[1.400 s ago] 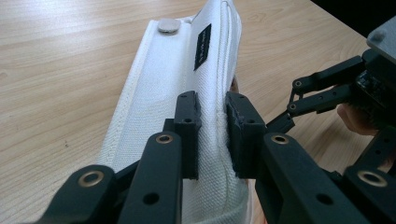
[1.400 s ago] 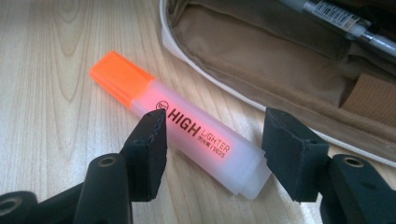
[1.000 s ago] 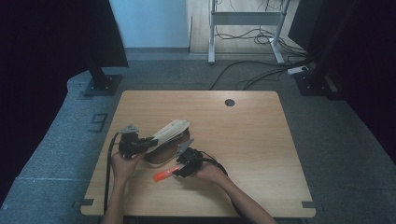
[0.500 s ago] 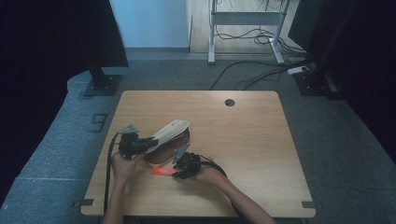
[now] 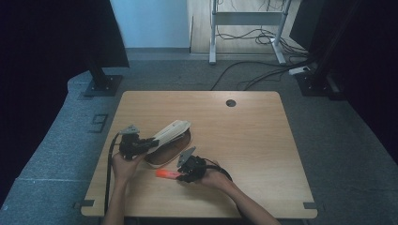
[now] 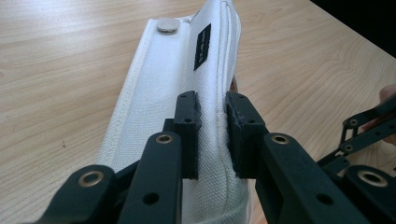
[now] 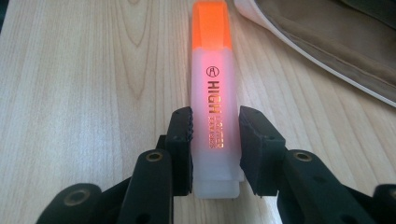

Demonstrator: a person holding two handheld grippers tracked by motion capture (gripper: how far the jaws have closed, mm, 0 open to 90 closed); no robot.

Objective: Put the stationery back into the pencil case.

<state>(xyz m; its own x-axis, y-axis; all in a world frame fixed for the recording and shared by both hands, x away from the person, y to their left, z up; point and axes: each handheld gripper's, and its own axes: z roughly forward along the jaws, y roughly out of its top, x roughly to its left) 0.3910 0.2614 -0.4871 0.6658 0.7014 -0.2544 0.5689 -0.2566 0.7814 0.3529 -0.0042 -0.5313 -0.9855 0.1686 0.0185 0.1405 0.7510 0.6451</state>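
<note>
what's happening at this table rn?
A person works two handheld grippers. The left gripper is shut on the edge of a white pencil case, holding it open on the wooden table. The right gripper has just been closing its jaws around an orange highlighter beside the case.

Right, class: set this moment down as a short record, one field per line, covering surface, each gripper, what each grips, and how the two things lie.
surface: wooden table
left gripper: shut on the white pouch, pinching its edge
right gripper: jaws just closing, pads on the orange highlighter
highlighter position: flat on the table, cap pointing away from the jaws
pouch position: mouth open, just beyond the highlighter
</note>
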